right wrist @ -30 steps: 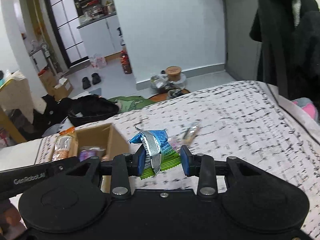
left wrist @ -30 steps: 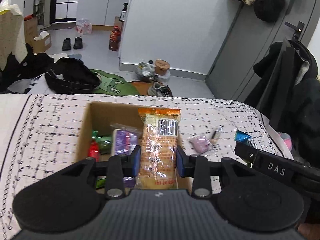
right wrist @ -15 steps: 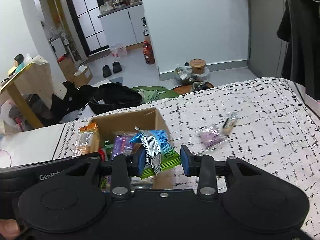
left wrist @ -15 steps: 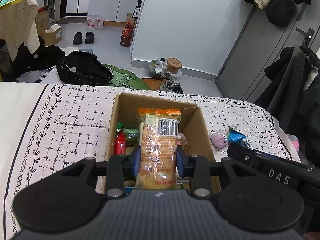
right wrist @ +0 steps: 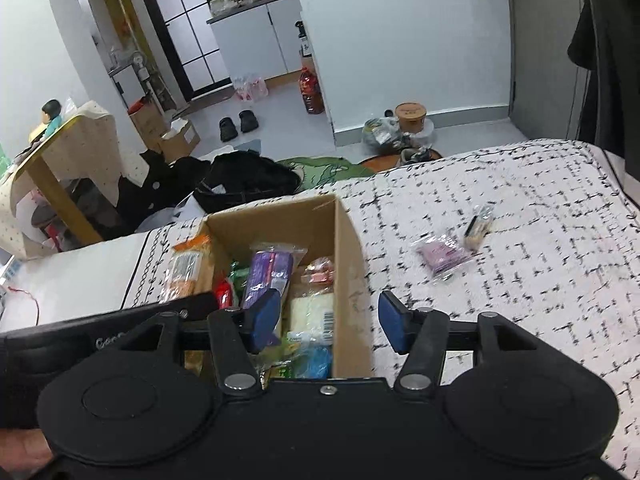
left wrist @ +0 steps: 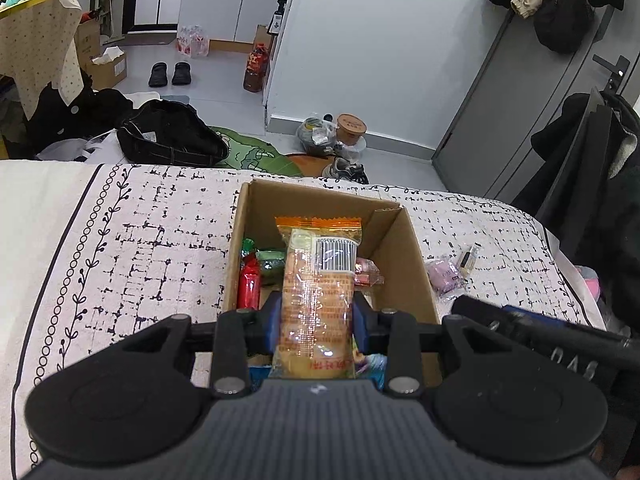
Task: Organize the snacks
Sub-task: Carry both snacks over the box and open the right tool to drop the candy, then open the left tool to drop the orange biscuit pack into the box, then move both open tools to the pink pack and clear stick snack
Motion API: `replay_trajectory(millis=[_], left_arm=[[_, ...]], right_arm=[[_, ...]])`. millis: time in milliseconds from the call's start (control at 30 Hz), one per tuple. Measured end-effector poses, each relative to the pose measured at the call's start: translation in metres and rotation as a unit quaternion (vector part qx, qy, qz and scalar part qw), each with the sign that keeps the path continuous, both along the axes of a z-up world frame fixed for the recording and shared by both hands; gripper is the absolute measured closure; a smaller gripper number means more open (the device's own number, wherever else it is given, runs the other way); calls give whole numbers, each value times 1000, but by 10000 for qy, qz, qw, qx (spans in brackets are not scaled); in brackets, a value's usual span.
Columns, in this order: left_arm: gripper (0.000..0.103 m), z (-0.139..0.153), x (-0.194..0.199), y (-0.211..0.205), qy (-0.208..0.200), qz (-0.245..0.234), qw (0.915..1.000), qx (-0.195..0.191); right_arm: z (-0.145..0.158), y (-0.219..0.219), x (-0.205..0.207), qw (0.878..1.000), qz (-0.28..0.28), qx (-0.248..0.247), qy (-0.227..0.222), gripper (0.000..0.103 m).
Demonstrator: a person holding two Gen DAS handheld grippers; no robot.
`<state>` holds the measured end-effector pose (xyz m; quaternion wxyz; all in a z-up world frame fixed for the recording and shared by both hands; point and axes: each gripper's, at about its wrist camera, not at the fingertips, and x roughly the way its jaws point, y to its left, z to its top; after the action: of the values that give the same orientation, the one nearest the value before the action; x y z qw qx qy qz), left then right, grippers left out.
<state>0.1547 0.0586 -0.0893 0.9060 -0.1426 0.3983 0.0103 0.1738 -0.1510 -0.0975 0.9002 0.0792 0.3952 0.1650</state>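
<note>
Hiding the near end of the cardboard box [left wrist: 404, 248], the left gripper [left wrist: 316, 322] pinches one long orange snack pack [left wrist: 318, 280] over the open top. What lies under the pack is hard to see. The right gripper [right wrist: 326, 322] is spread wide with nothing between its blue pads [right wrist: 394, 320], right above the box's right wall. Inside are a purple pack [right wrist: 266, 270], a red pack [left wrist: 249, 284], a white pack [right wrist: 312, 312] and more, jumbled. Two small things lie out on the checked cloth [right wrist: 540, 248]: one pink packet [right wrist: 442, 256] and one thin stick packet [right wrist: 478, 226], just beside each other.
</note>
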Motion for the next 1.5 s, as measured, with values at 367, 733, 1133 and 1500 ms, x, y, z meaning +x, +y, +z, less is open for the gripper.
replay_trajectory(millis=[367, 733, 1133, 1500], left_arm=[[64, -10, -1, -16, 56, -332, 9993, -173], [39, -2, 7, -29, 7, -386, 9992, 47], [22, 3, 20, -60, -242, -340, 9990, 162], [21, 1, 38, -91, -272, -556, 9975, 334]], right_arm=[[-10, -18, 4, 9996, -193, -195, 8, 48], [-7, -33, 9, 9990, -366, -242, -48, 43], [-3, -68, 13, 9965, -712, -410, -142, 27], [-12, -98, 24, 9937, -1038, -424, -22, 21]])
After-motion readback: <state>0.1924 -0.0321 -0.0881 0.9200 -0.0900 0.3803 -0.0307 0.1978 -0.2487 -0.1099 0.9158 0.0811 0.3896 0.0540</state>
